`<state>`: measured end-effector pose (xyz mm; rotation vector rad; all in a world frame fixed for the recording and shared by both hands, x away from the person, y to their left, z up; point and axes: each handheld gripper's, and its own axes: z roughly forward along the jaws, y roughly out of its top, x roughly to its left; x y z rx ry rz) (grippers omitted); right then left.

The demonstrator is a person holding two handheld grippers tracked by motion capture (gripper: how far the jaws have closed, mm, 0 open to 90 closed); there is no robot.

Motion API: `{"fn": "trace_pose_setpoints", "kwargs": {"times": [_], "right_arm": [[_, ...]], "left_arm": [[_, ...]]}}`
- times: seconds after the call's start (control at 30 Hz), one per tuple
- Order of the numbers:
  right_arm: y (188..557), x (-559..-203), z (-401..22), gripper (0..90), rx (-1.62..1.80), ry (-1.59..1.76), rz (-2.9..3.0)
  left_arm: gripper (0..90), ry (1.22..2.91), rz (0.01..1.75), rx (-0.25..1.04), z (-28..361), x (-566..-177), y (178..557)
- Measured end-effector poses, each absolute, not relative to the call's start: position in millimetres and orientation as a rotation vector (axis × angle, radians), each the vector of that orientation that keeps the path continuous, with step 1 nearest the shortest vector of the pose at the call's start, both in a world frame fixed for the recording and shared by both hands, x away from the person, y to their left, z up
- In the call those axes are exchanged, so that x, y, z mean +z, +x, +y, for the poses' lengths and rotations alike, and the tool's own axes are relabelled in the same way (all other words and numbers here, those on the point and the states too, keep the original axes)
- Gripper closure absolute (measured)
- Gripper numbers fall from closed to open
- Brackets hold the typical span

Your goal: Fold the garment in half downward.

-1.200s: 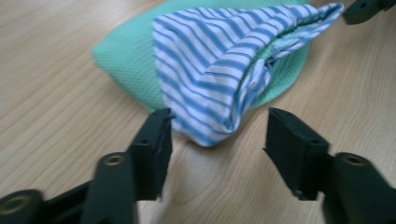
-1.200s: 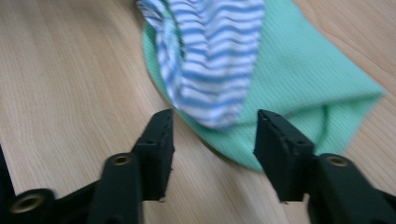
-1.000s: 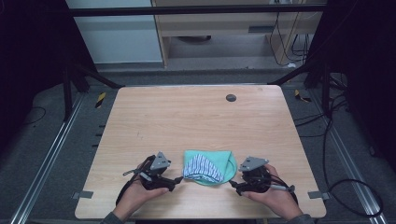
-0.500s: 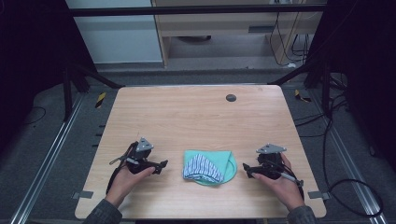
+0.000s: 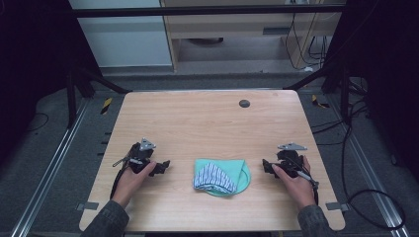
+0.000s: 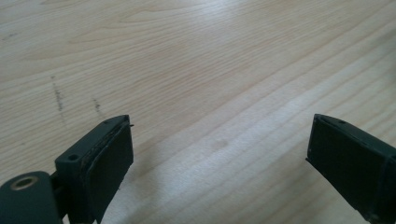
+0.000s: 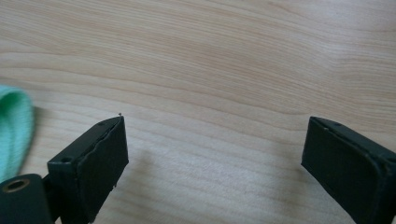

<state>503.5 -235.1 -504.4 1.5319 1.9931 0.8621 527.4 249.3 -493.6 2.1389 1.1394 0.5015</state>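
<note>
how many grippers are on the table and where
2. The left gripper sits left of the folded cloth, the right gripper right of it, both near the front edge.

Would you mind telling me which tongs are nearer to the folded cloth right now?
Right tongs, slightly: just beyond the cloth's right edge. Left tongs sit farther off its left side.

A pale wooden table (image 5: 212,123) stands on dark grey floor (image 5: 49,148); a cabinet (image 5: 237,29) and cables (image 5: 306,34) lie far beyond the tongs.
</note>
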Motion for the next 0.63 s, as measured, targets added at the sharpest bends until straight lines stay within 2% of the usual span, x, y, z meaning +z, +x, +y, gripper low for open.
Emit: {"fn": "trace_pose_setpoints", "kwargs": {"times": [0.3,0.63], "right_arm": [[515.1,-511.8,-233.8,4.7,0.839,1.569,1.932],[512.5,-512.2,-225.1,1.2,0.792,1.681,1.829]], "left_arm": [[6.7,2.104,1.192,0.531,252.6,-504.9,537.7],[1.5,2.079,1.211,0.537,254.5,-508.0,540.9]]}}
